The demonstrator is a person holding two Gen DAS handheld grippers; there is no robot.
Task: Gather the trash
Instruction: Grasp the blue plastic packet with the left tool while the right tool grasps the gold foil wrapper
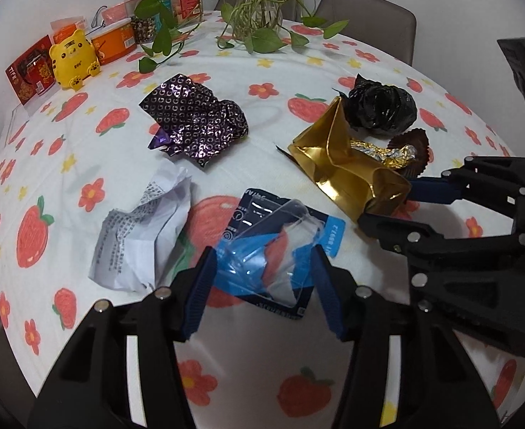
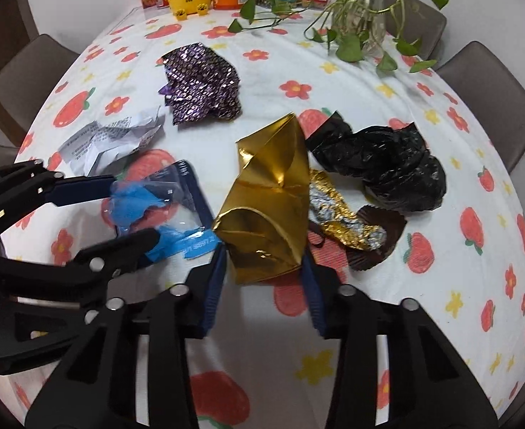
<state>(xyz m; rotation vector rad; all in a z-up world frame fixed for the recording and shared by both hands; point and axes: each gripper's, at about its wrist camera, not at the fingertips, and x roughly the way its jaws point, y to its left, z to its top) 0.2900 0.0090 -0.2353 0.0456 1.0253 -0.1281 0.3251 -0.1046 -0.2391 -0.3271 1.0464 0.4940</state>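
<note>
Looking down my left gripper (image 1: 266,268), I see its pads pressed on the blue blister pack (image 1: 276,246) at table centre. My right gripper (image 2: 266,261) clamps the gold wrapper (image 2: 266,207), black bag (image 2: 387,168) at two o'clock.

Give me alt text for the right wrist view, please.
The right gripper straddles the lower end of a crumpled gold foil bag on a strawberry-print tablecloth, while the left gripper straddles a blue blister pack. Nearby lie a black plastic bag and purple wrapper.
</note>
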